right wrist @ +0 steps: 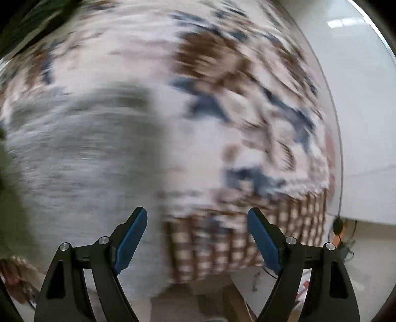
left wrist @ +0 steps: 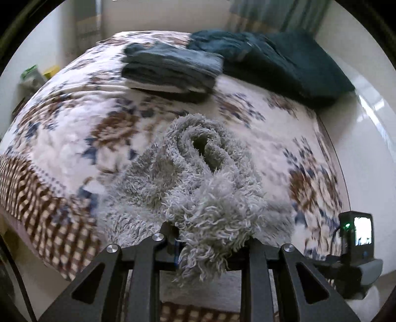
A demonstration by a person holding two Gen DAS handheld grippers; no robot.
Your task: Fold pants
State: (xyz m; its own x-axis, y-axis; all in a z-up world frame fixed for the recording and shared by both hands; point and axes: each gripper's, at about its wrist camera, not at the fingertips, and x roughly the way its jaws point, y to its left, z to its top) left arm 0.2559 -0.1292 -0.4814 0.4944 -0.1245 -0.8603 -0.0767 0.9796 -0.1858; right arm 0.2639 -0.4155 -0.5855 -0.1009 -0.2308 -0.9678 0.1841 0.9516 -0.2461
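The bed filled most of both views, covered by a pale blanket with brown and blue flowers and a brown checked border along its near edge. White floor ran along the bed's right side, and a curtain hung behind its far end.

At the far right of the bed lay a dark teal cloth, spread loosely. Just beside it, to the left, sat a stack of folded dark clothes, its right edge touching or overlapping the teal cloth. Both were well apart from the work in front.

The pants, grey and shaggy, lay bunched near the middle of the bed with an open rolled end facing up. One fold of them rose to the left gripper, whose jaws were clamped together on that fluffy edge; the pile hid the fingertips, so the pads could not be seen. In the right wrist view the pants showed only as a blurred grey mass at the left.

The right gripper hung over the checked border with its jaws wide apart and nothing between its blue pads.

A small black device with a lit screen and a green light showed at the right edge of the left wrist view, on a grey mount.
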